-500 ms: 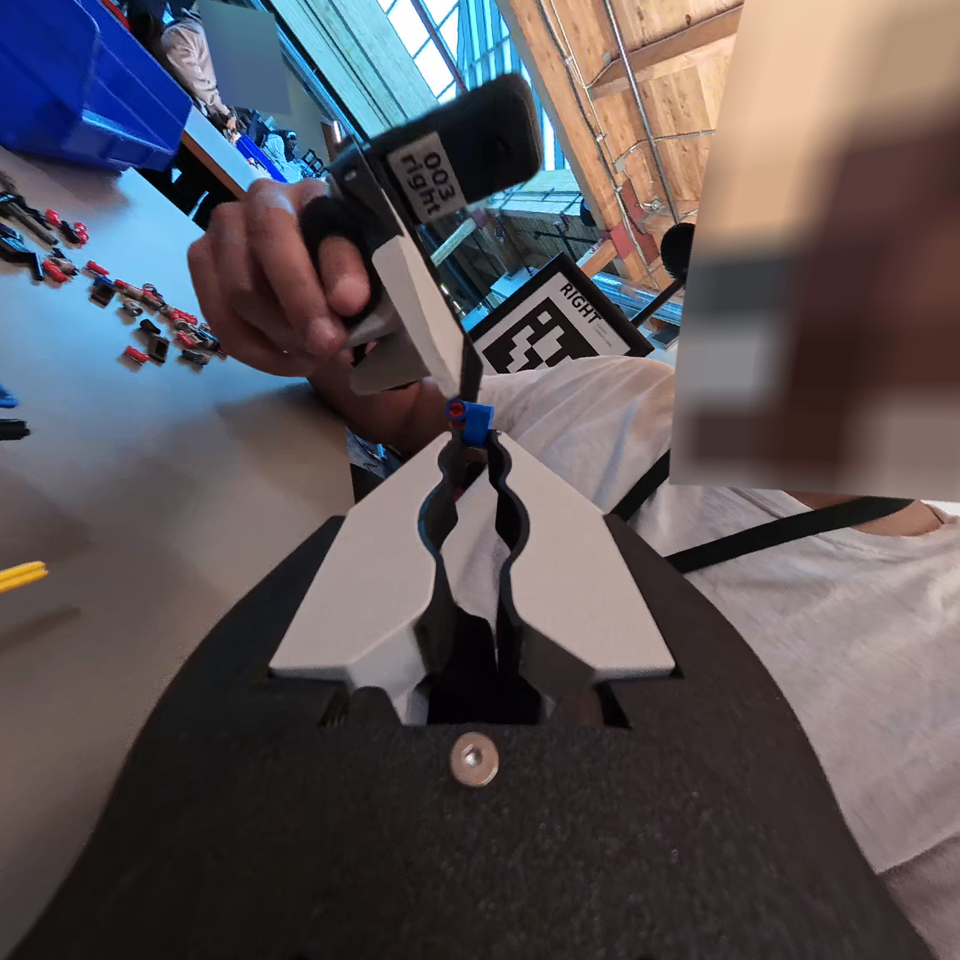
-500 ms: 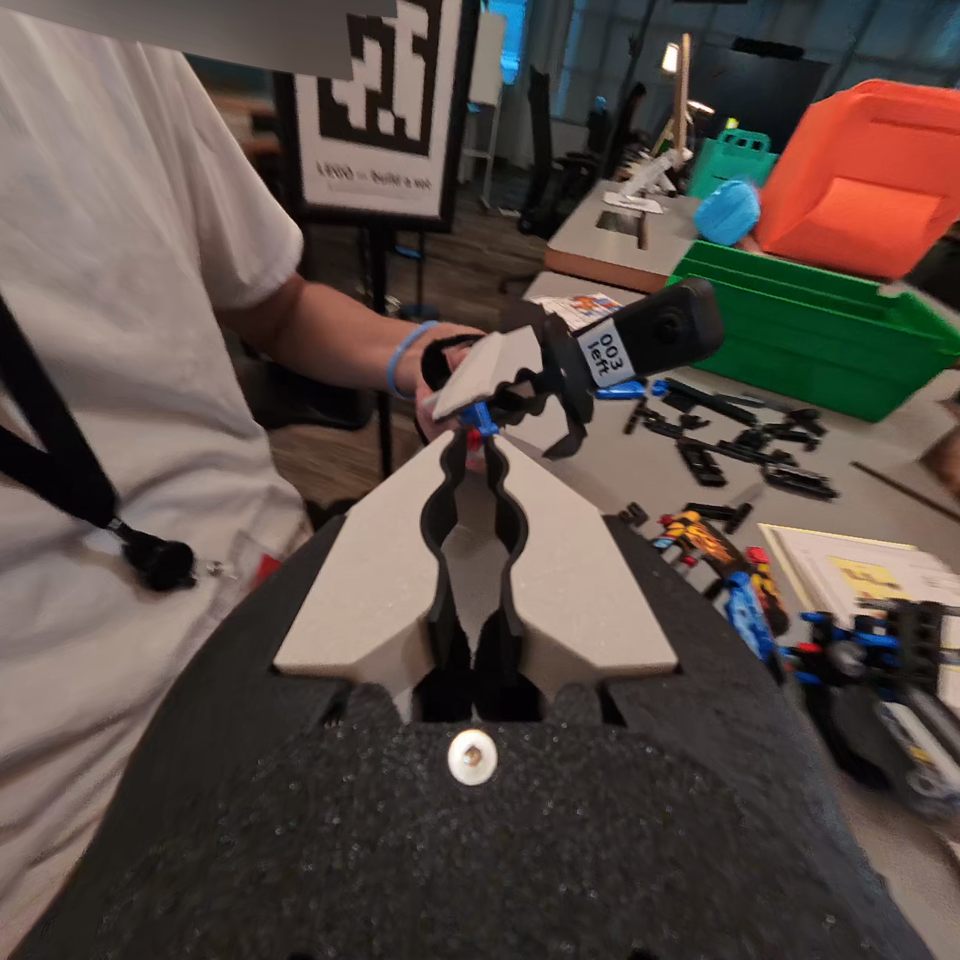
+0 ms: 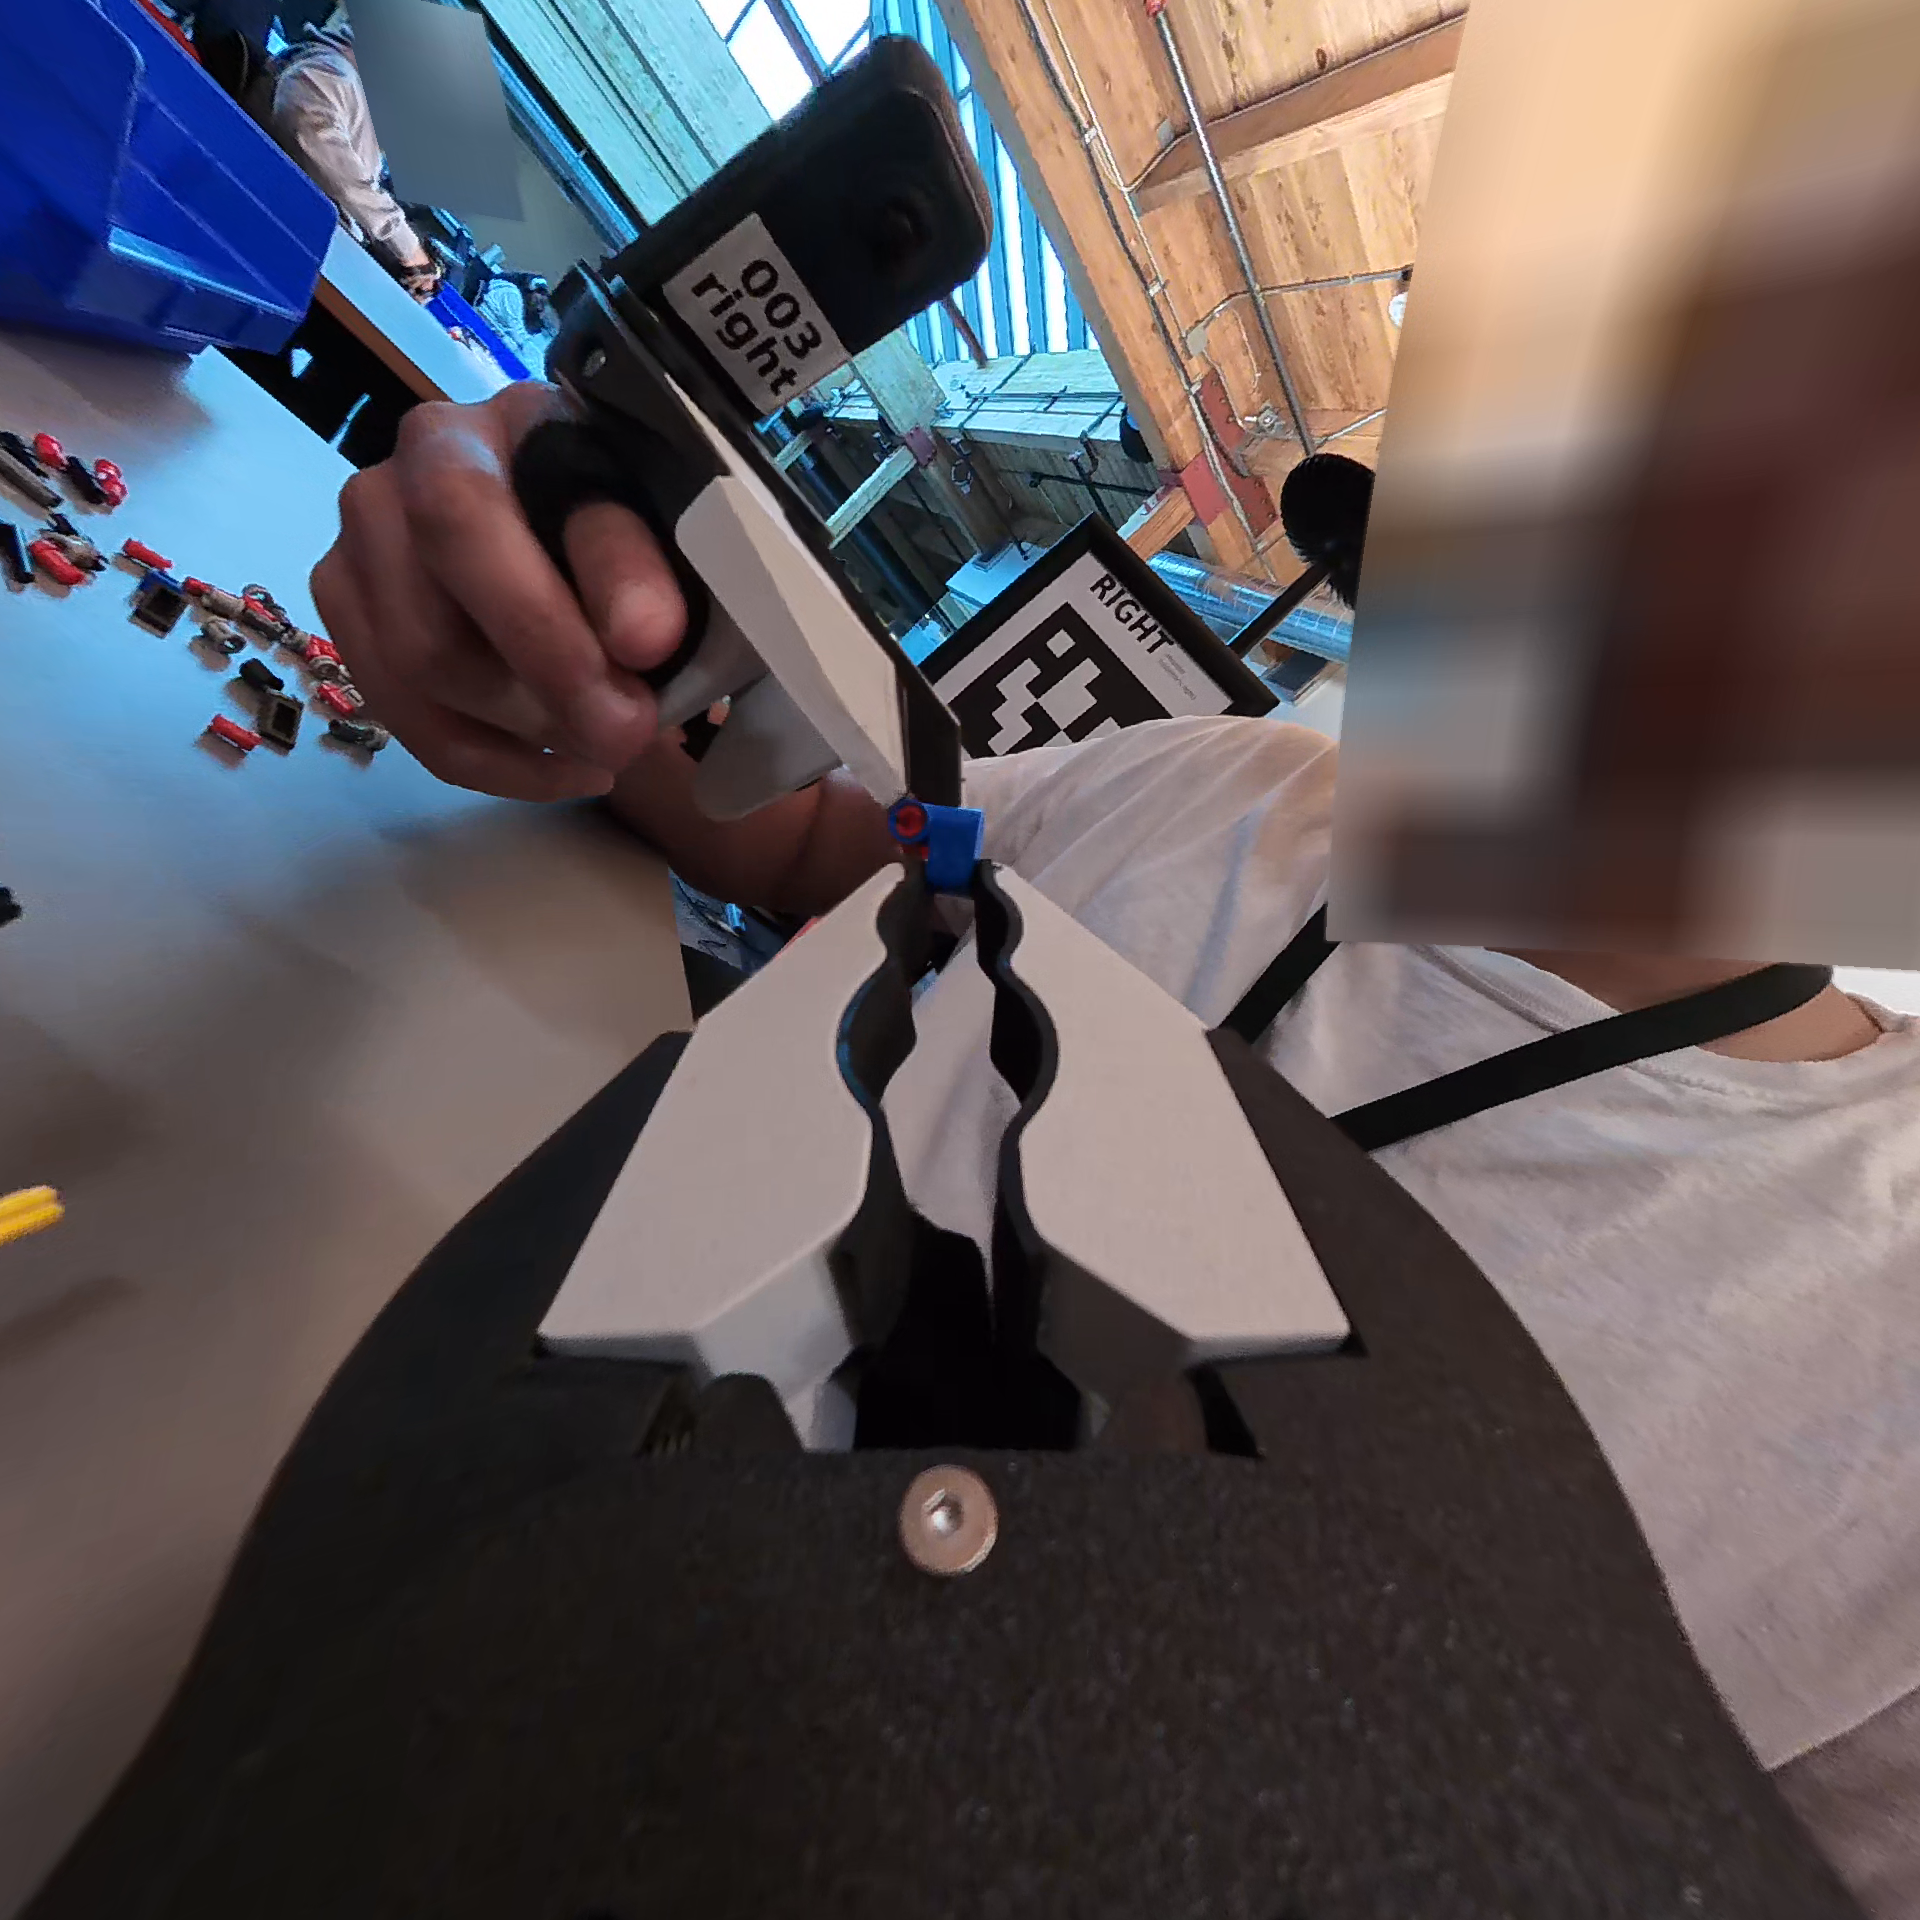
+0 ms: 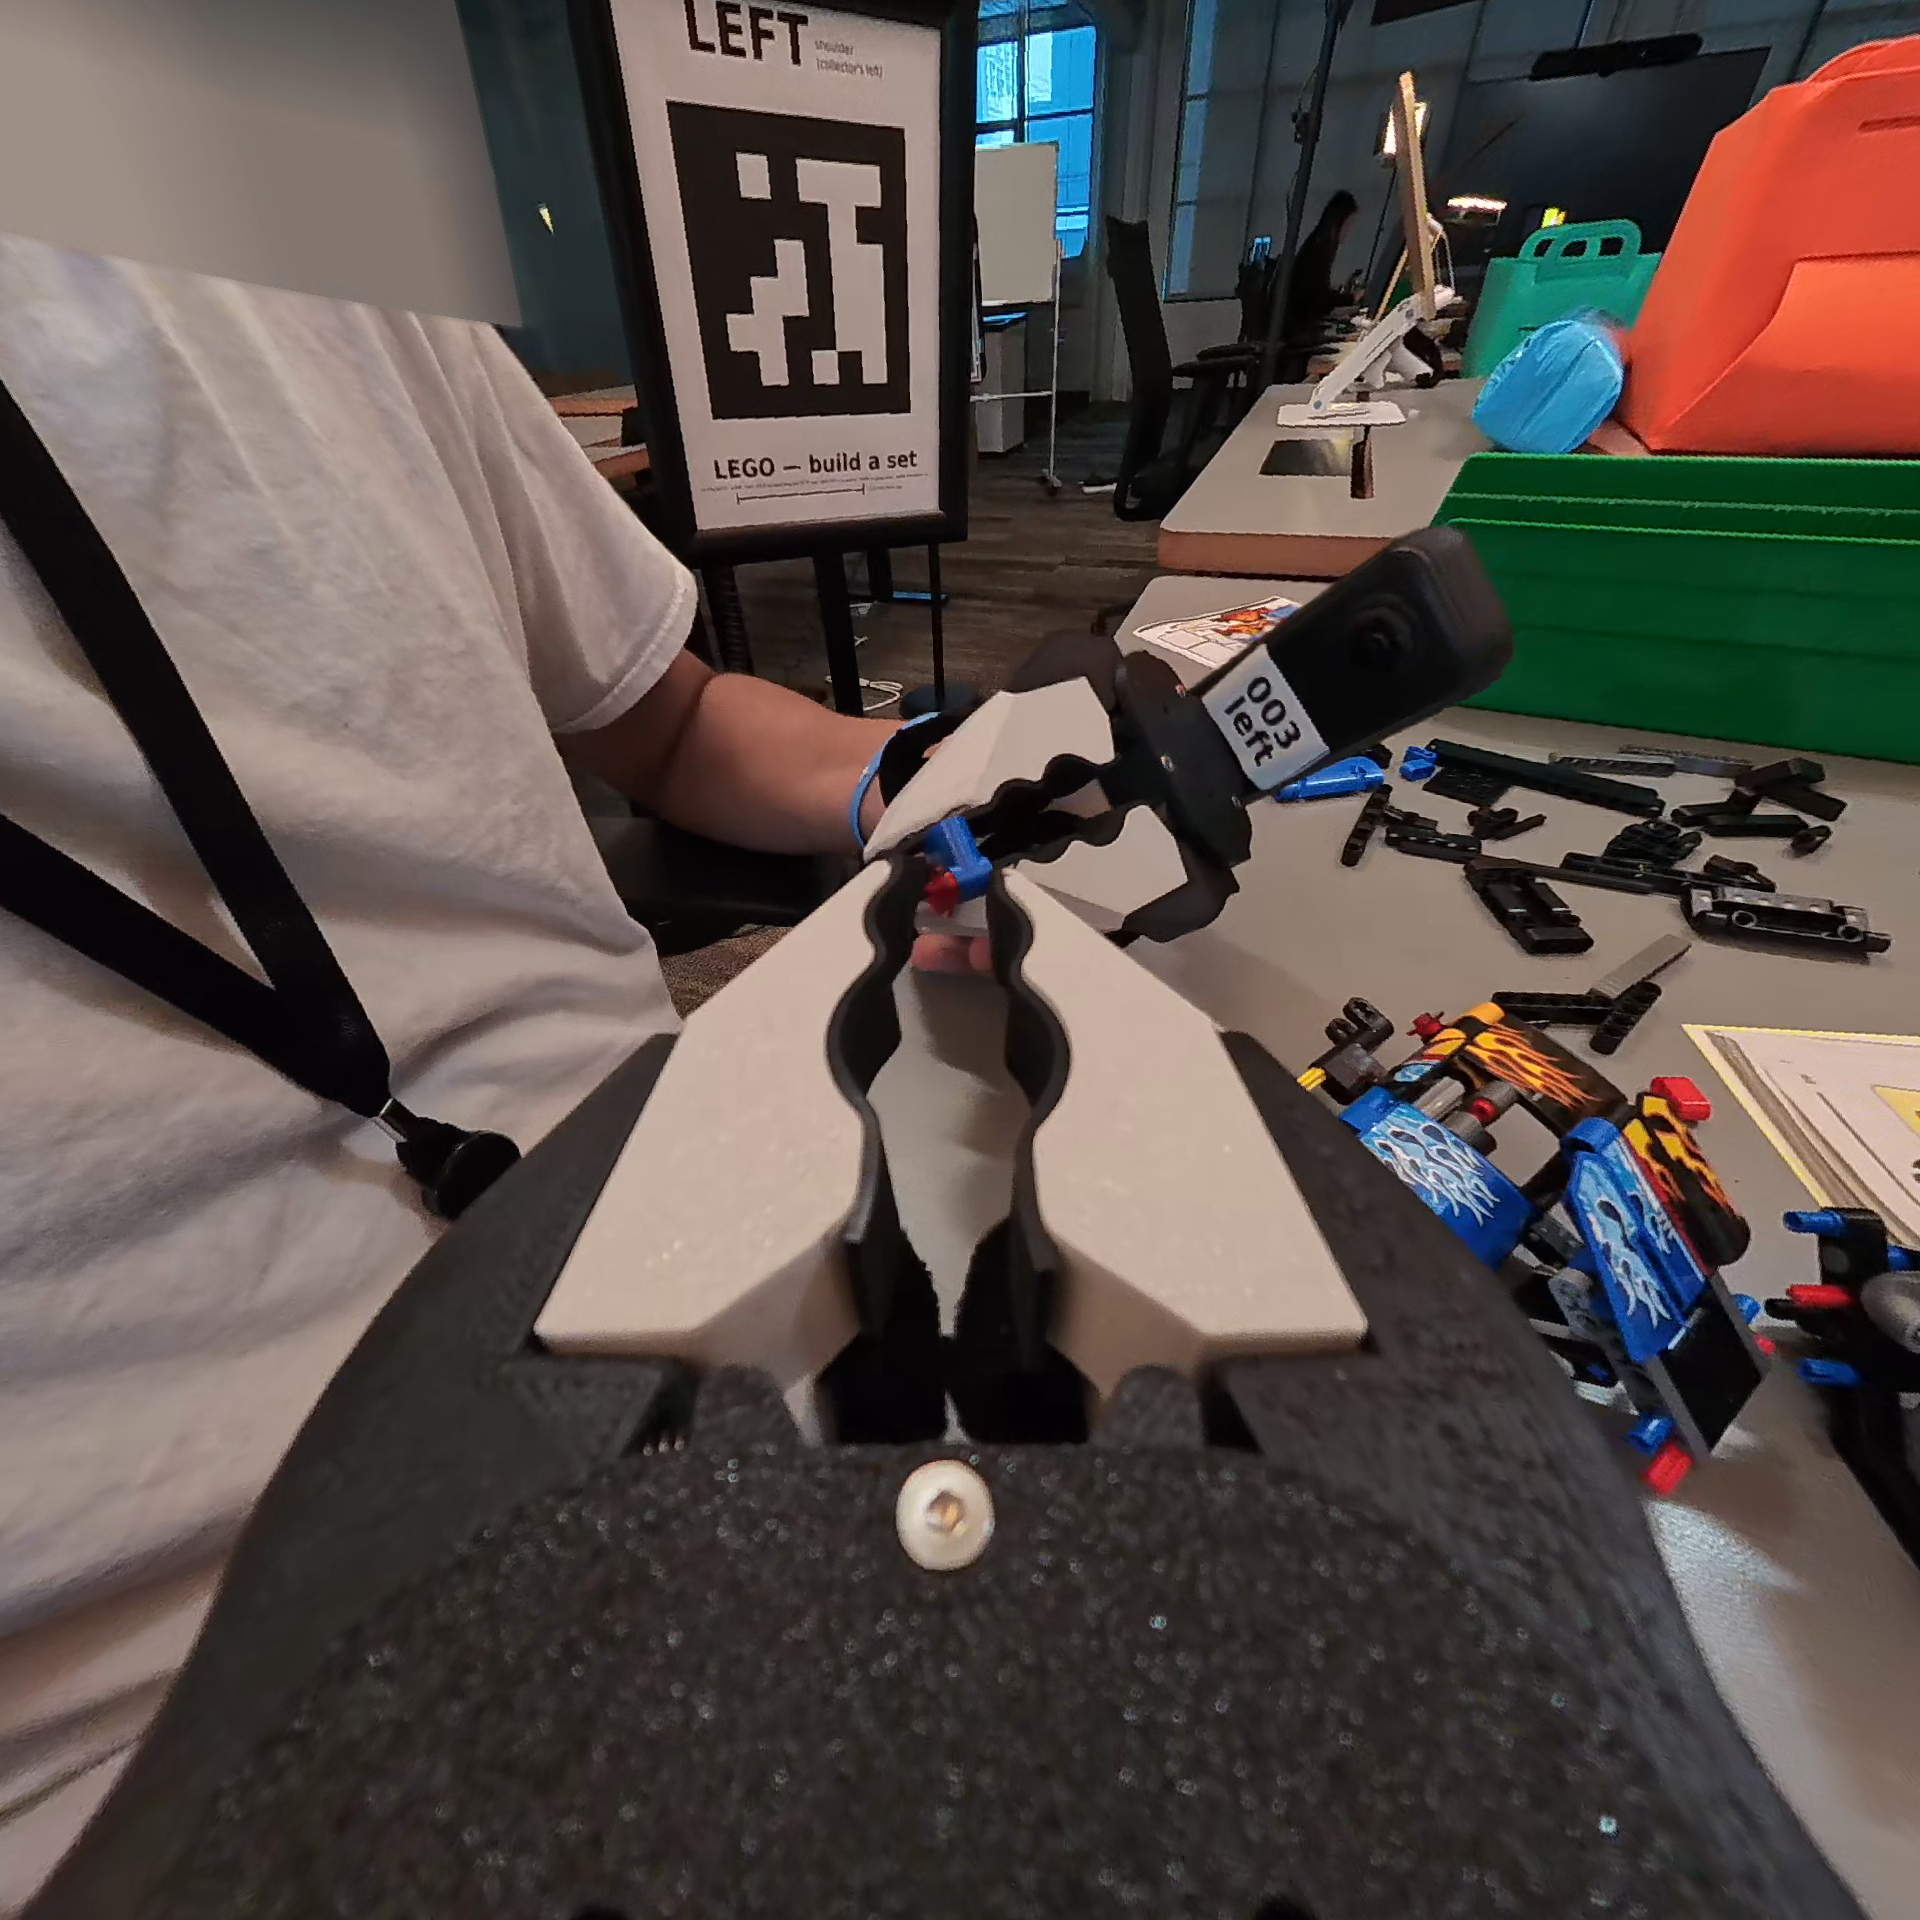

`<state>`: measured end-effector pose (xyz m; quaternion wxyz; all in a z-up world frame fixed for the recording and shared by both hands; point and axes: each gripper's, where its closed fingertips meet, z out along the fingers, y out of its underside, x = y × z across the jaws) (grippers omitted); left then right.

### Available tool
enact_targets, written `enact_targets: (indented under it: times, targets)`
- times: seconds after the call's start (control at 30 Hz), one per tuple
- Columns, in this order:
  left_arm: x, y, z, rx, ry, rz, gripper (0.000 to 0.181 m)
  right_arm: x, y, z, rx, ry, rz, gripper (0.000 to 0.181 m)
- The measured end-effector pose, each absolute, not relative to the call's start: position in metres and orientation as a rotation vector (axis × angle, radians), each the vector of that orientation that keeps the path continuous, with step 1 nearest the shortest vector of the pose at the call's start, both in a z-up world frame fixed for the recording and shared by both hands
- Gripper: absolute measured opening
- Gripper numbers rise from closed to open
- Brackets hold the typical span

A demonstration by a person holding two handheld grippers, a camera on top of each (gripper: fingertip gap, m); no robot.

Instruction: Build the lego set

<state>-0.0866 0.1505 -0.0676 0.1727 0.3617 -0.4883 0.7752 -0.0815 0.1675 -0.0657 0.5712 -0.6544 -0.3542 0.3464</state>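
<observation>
**Seating red pin in blue connector, mid-air**

Left gripper [image 3: 940,883] jaws clamped on the blue connector [image 3: 954,840] at the tips. Right gripper [image 4: 940,883] jaws nearly together on the red pin [image 4: 940,888], which sits in the connector's bore; red end visible in left wrist view [image 3: 909,821]. Both held in front of the person's white shirt [image 3: 1558,1247], off the grey table [image 4: 1351,956].

To do it well: keep pin axis in line with the bore, push straight, no twist, left grip firm so the connector doesn't rotate.

Part-built blue/flame car [image 4: 1538,1164] and loose black beams [image 4: 1621,831] lie on the table to the right.

Versus 0.5 s ago: same grasp both sides, both views have swung slightly, parts look pressed a bit closer. Hard to tell if fully seated.
</observation>
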Motion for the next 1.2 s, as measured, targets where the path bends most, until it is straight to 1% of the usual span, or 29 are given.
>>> enact_targets:
  times: [0.17, 0.3, 0.4, 0.6, 0.73, 0.83, 0.93, 1.0, 1.2]
  targets:
    - [-0.086, 0.152, -0.065, 1.000, -1.342, 2.206, 0.005, -0.080, 0.168, -0.066, -1.543, -0.821, 0.834, 0.017]
    - [-0.086, 0.160, -0.061, 0.990, -1.276, 2.232, 0.005, -0.084, 0.167, -0.070, -1.561, -0.831, 0.868, 0.016]
    - [-0.085, 0.165, -0.058, 0.982, -1.208, 2.248, 0.005, -0.077, 0.182, -0.069, -1.583, -0.750, 0.802, 0.017]
    - [-0.086, 0.170, -0.053, 0.954, -1.116, 2.268, 0.005, -0.079, 0.178, -0.049, -1.521, -0.711, 0.896, 0.016]
    - [-0.090, 0.165, -0.052, 0.931, -1.117, 2.247, 0.005, -0.078, 0.180, -0.054, -1.542, -0.723, 0.842, 0.016]
    - [-0.088, 0.161, -0.056, 0.964, -1.129, 2.212, 0.005, -0.082, 0.176, -0.056, -1.546, -0.753, 0.830, 0.022]
    - [-0.087, 0.157, -0.062, 0.999, -1.151, 2.163, 0.005, -0.089, 0.174, -0.061, -1.556, -0.805, 0.768, 0.023]
    - [-0.087, 0.155, -0.063, 1.002, -1.161, 2.146, 0.005, -0.089, 0.172, -0.060, -1.554, -0.838, 0.711, 0.019]
    - [-0.080, 0.152, -0.070, 1.046, -1.257, 2.096, 0.005, -0.082, 0.169, -0.066, -1.616, -0.909, 0.590, 0.017]
